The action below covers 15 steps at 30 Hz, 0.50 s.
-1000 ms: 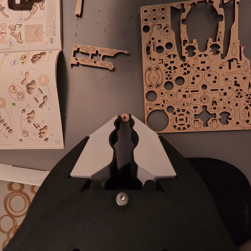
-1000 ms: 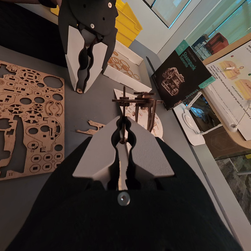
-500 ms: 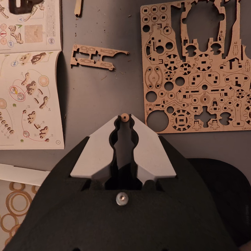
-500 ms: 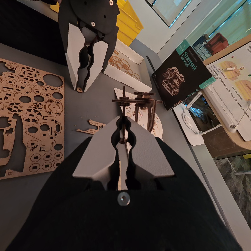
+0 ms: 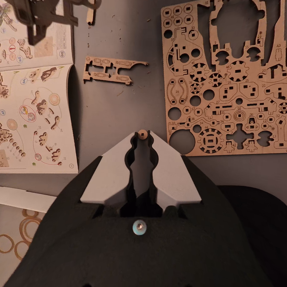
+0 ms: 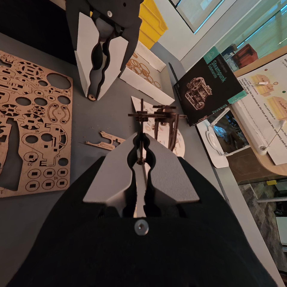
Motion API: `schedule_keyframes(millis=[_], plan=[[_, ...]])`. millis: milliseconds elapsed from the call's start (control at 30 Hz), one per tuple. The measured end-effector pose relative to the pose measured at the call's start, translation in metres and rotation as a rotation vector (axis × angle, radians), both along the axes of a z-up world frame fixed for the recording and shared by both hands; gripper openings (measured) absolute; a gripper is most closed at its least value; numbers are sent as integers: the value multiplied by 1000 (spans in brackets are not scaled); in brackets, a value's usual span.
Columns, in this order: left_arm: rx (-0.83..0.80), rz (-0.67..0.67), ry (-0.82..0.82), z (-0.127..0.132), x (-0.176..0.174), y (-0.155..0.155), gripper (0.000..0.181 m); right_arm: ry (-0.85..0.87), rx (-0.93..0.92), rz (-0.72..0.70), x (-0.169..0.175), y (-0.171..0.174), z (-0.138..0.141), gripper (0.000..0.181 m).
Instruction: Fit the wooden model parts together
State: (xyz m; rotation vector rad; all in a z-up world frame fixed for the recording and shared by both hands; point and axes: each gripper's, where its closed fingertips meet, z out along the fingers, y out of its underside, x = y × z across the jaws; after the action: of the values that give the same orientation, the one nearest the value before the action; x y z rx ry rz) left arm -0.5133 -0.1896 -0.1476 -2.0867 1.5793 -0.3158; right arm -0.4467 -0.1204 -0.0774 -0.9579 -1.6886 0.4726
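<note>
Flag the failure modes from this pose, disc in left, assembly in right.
1. The left gripper pinches the small disc only at its fingertips, so it could likely twist or pop out when pressed onto an axle.
2. The right gripper holds the assembly by one thin rod; push force may pivot or snap it.
3. The disc's square hole is tiny; misalignment could jam or split it.

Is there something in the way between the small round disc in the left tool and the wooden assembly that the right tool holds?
Nothing visible. The small round disc sits in the left tool, above bare grey table. The open space toward the wooden assembly in the right tool looks clear.
</note>
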Motion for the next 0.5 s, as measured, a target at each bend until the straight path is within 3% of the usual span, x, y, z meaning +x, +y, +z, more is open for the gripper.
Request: schedule_keyframes(millis=[33,500], plan=[[-4,3,-5,0,0,0,10,0,5,9,0,-1,-1,0],[-44,46,-40,0,-1,0,11,42,24,8,1,0,6,0]])
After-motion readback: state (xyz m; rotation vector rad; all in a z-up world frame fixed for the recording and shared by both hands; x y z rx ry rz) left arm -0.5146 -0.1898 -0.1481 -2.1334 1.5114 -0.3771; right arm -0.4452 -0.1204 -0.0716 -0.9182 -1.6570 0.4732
